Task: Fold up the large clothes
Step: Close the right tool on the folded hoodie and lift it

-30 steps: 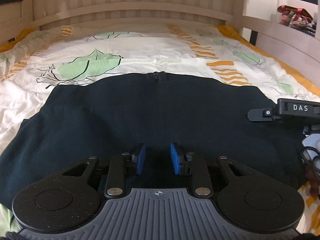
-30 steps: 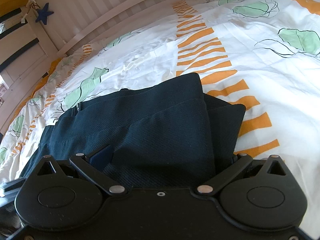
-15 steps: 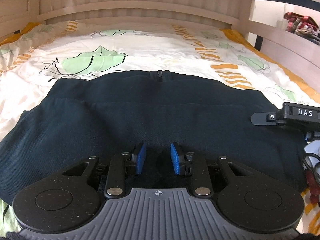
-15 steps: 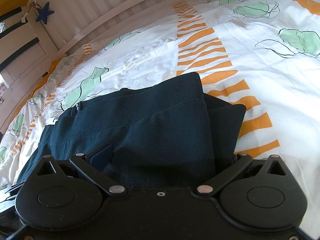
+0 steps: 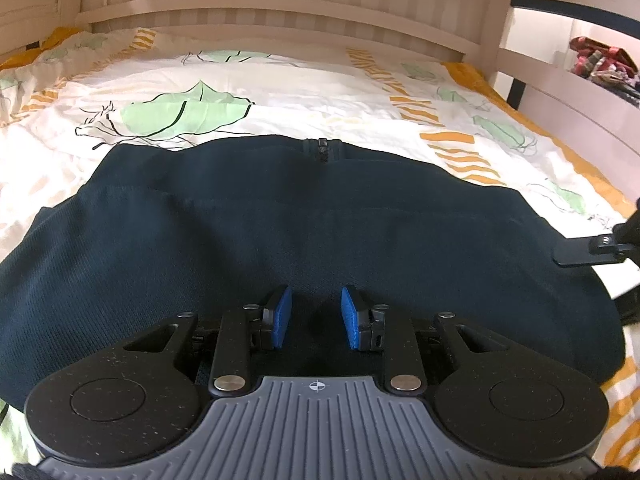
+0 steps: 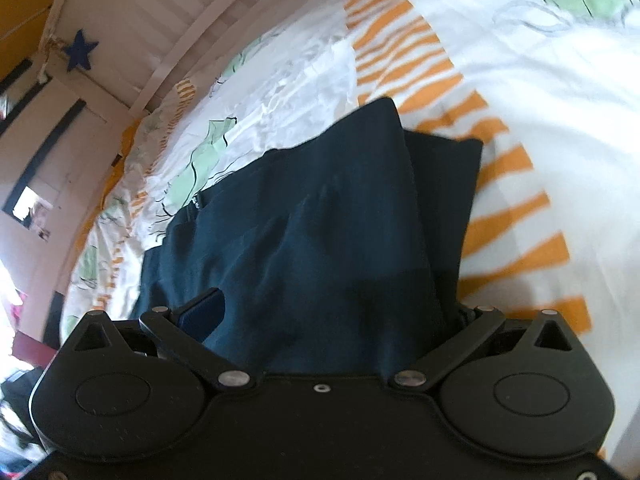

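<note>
Mostly, dark garment [image 6: 320,220] hides the right gripper [image 6: 324,320] fingers.

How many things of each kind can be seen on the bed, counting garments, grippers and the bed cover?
Dark navy garment: 1
Grippers: 2, the left gripper and the right gripper
Printed bed cover: 1
Total: 4
</note>
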Demonstrator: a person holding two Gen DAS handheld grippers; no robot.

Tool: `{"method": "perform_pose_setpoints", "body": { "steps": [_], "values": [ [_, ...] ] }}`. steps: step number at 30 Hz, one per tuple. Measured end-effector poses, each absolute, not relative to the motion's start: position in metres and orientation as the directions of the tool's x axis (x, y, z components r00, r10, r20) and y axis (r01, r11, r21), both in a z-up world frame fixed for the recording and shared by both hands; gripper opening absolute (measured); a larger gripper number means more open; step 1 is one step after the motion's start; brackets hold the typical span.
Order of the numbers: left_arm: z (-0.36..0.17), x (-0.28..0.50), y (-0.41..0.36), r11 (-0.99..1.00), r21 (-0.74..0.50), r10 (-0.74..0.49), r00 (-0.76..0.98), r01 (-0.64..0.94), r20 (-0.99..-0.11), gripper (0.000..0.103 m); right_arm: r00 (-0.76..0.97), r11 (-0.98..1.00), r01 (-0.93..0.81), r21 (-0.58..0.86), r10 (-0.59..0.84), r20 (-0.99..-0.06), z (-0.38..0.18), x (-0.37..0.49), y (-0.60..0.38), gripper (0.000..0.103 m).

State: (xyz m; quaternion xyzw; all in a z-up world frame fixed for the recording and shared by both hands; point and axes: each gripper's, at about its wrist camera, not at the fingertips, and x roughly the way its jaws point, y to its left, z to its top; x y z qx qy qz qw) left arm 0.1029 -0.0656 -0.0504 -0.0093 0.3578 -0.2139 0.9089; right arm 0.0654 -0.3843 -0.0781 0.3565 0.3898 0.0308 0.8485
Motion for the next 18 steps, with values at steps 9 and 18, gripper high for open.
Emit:
{"method": "perform_pose_setpoints", "body": {
  "steps": [9, 18],
  "values": [
    [-0.047, 0.103, -0.064, 0.905, -0.176, -0.403, 0.649, 0.388, -0.645, 0.028, 0.671, 0.787, 0.275, 0.553, 0.255, -0.697, -0.073, 0.061, -0.377, 0.046],
    [-0.036, 0.08, -0.045, 0.899, -0.185, -0.421, 0.669, 0.397, -0.612, 0.027, 0.719, 0.789, 0.213, 0.577, 0.273, -0.639, -0.044, 0.049, -0.372, 0.027]
  ]
}}
